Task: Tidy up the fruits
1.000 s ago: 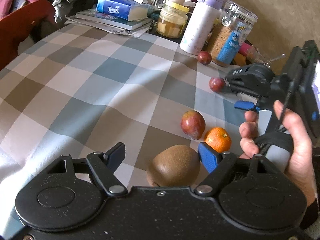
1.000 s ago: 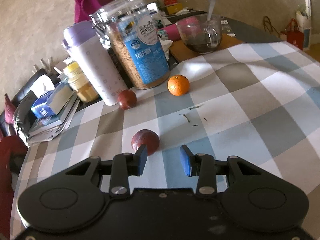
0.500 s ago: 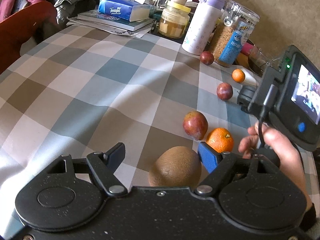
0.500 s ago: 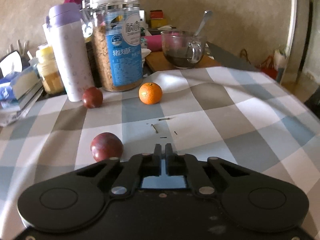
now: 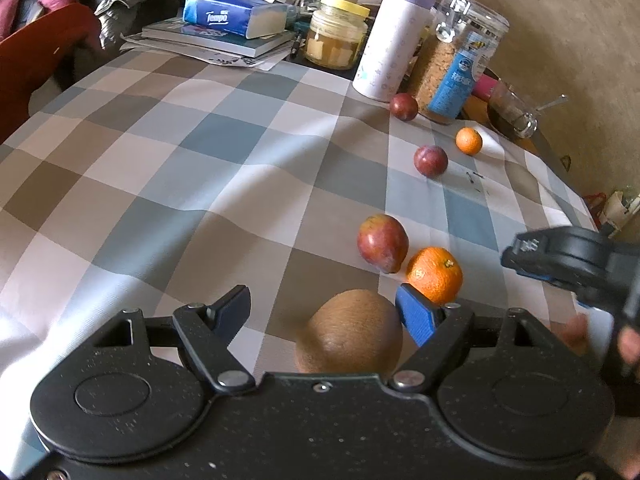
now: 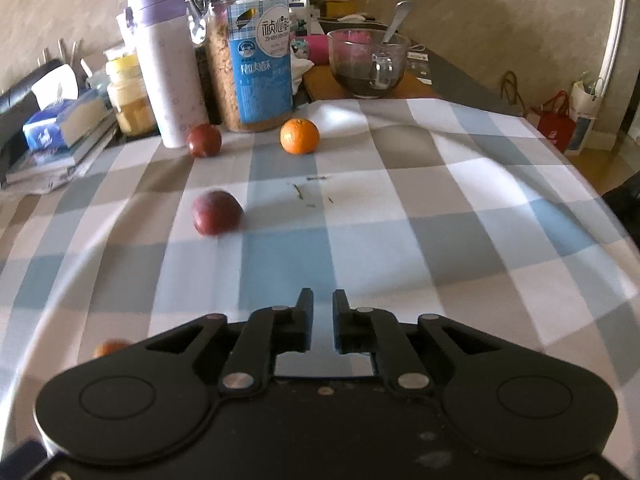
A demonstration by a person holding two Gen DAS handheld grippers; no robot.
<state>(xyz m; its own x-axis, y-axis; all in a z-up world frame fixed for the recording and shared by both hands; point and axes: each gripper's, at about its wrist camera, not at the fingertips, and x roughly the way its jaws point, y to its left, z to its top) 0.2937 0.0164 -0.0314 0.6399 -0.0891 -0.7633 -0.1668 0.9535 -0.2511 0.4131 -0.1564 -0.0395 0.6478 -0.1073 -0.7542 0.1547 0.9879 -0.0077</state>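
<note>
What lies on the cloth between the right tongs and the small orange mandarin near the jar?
Only bare checked tablecloth and few dark crumbs lie between right tongs and small orange mandarin, per right wrist view.

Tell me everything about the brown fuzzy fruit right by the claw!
The kiwi is an oval fruit with dull brown, fuzzy-looking skin. It lies on the checked tablecloth between the fingers of the open left claw, close against the blue pad of the right-hand finger and well clear of the other. Its near end is hidden behind the claw's black body. The big orange sits just beyond it, apparently not touching.
</note>
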